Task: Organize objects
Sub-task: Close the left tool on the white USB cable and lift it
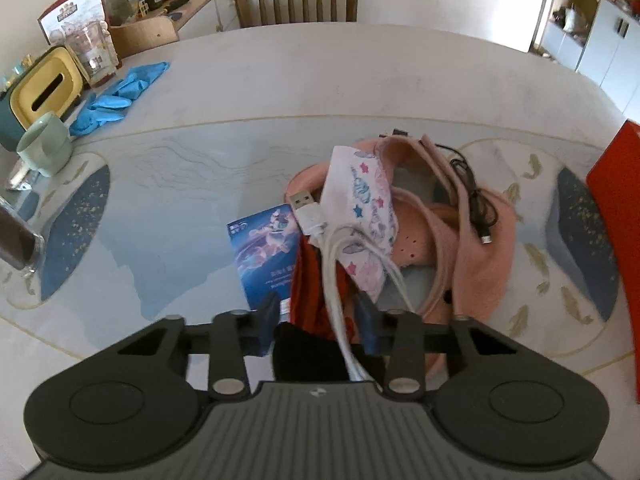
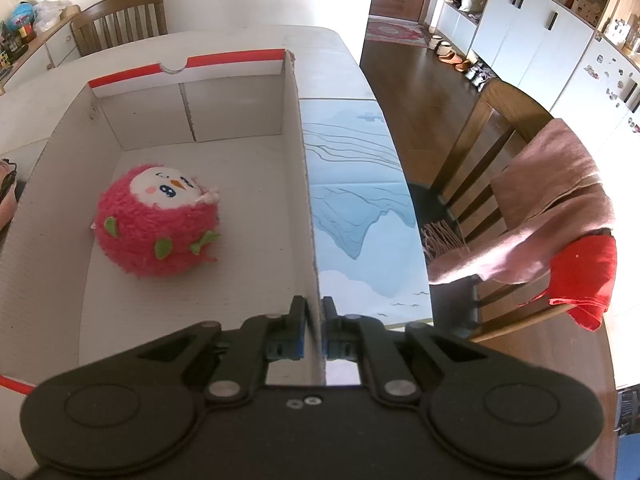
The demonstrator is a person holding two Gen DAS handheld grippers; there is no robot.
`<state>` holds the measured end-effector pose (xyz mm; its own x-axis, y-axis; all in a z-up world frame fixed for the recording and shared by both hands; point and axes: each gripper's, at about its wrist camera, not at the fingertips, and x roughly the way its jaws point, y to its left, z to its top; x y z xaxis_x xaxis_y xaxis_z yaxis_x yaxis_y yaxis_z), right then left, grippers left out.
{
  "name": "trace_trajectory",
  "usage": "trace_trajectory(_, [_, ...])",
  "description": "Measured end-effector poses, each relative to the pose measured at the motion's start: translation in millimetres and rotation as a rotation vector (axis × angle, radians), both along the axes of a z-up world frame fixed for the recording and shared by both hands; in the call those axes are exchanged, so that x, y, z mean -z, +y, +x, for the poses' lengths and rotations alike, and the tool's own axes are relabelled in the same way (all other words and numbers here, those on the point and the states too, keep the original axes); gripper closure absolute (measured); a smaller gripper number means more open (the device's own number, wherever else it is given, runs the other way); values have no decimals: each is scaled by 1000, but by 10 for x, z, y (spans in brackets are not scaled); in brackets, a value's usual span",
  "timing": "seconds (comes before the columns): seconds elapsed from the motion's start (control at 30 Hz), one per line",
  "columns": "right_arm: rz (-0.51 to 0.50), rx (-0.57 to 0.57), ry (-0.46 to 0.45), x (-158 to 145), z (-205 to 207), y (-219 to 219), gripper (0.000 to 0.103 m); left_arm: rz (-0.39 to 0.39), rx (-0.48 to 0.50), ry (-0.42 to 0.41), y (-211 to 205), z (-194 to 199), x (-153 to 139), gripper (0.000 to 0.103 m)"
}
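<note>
- Under my left gripper (image 1: 320,312) lies a pile: white USB cable (image 1: 334,272), star-printed pouch (image 1: 366,200), pink cloth bag (image 1: 472,240). Its jaws stand part closed astride the cable and red fabric (image 1: 308,292); I cannot tell whether they grip.
- My right gripper (image 2: 315,328) is clamped on the white cardboard box's (image 2: 296,184) right wall.
- Inside sits a pink plush toy (image 2: 158,224), floor free around it.
- Beyond: bare tabletop (image 1: 320,76), blue gloves (image 1: 120,96), green mug (image 1: 44,144).

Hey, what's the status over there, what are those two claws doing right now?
Left gripper closing round the white USB cable, grip unconfirmed. Right gripper clamped on the white cardboard box wall. Pink plush ball inside. Nothing blocking.
</note>
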<state>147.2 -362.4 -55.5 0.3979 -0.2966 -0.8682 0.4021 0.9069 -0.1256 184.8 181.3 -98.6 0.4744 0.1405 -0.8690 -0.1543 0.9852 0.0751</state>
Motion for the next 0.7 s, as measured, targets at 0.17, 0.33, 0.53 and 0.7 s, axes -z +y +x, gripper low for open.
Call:
trace_trajectory(0.17, [-4, 1, 0, -6, -8, 3, 96, 14, 8, 5, -3, -1, 1, 78])
trace_trajectory(0.33, [-5, 2, 1, -9, -15, 0, 96, -11, 29, -4, -43, 1, -31, 94])
trace_trajectory(0.53, [-5, 4, -1, -9, -12, -1, 96, -30, 56, -29, -103, -39, -173, 98])
trace_trajectory(0.7, [-3, 3, -4, -3, -8, -4, 96, -70, 79, -74, -142, -95, -385, 98])
